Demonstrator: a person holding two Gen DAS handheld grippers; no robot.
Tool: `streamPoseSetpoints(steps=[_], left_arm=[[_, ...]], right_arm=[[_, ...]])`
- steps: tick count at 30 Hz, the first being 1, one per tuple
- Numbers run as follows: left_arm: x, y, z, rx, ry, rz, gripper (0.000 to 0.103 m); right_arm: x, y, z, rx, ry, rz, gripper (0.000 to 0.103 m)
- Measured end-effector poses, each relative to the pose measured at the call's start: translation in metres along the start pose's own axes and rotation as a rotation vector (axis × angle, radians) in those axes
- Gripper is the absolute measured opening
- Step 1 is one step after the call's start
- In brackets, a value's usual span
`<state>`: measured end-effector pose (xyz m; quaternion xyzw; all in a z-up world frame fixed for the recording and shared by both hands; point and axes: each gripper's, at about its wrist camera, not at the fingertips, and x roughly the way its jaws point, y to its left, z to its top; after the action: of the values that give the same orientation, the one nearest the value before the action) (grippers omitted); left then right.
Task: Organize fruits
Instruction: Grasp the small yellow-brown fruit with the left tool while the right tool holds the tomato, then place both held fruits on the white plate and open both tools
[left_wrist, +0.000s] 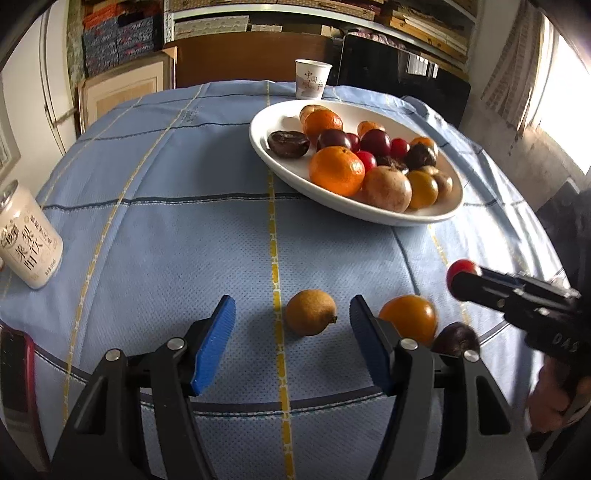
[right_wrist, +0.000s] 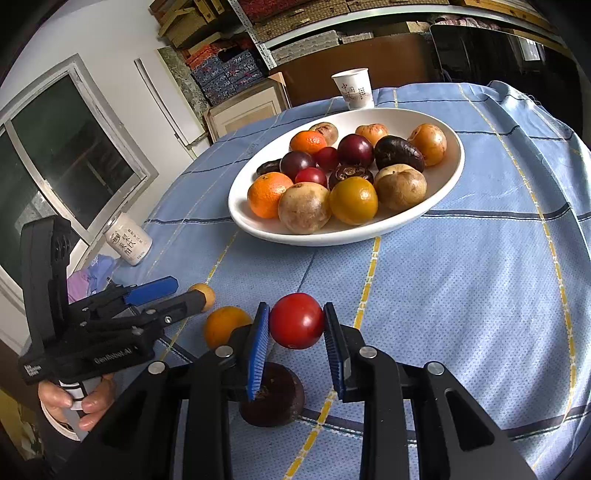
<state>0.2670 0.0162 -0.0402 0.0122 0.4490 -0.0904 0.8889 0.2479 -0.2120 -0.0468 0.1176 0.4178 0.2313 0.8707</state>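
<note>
"GenRobot.AI" on left tongs (right_wrist: 192, 295); "中国" on paper cup (left_wrist: 312, 79).

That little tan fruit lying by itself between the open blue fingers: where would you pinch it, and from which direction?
Pinch the tan fruit across its rounded middle, coming straight forward and down as the left gripper already points. Its small nub sticks out toward the right finger, so closing a little behind that tip would probably give the pads flatter sides. The tablecloth around it looks clear enough for both fingers.

Bare cloth (left_wrist: 184, 240) between plate (left_wrist: 266, 147) and can (left_wrist: 29, 240).
</note>
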Motion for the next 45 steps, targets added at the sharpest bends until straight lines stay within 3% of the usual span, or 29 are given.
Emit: streamPoseSetpoints(steps=[5,15,22,27,33,37,42,43,44,45], left_arm=[[0.007,-0.008,-0.002,0.046,0.014,0.023,0.062],[0.012,-0.017,-0.005,0.091,0.025,0.016,0.029],[0.008,-0.018,-0.005,0.091,0.011,0.022,0.029],[-0.013,-0.01,0.005,0.035,-0.081,-0.012,0.029],[-0.016,-0.018,0.048,0.019,-0.176,-0.017,0.029],[0.007,-0.028,0.085,0.027,-0.177,-0.02,0.029],[0.034,-0.034,0.115,0.031,-0.165,-0.016,0.029],[0.036,-0.035,0.119,0.029,-0.17,-0.011,0.033],[0.036,-0.035,0.121,0.027,-0.174,-0.007,0.05],[0.033,-0.034,0.122,0.023,-0.183,-0.003,0.061]], right_arm=[[0.0,0.0,0.0,0.002,-0.001,-0.002,0.03],[-0.001,-0.004,0.0,0.01,-0.004,-0.003,0.03],[0.0,-0.001,0.0,-0.004,-0.003,0.003,0.03],[-0.011,-0.003,0.004,0.005,-0.085,0.002,0.03],[-0.019,-0.014,0.031,0.003,-0.29,-0.109,0.03],[-0.007,-0.037,0.059,0.059,-0.299,-0.114,0.03],[0.008,-0.042,0.085,0.038,-0.303,-0.098,0.031],[0.008,-0.043,0.087,0.04,-0.307,-0.094,0.036],[0.008,-0.044,0.087,0.05,-0.316,-0.097,0.052],[0.005,-0.044,0.085,0.061,-0.331,-0.102,0.056]])
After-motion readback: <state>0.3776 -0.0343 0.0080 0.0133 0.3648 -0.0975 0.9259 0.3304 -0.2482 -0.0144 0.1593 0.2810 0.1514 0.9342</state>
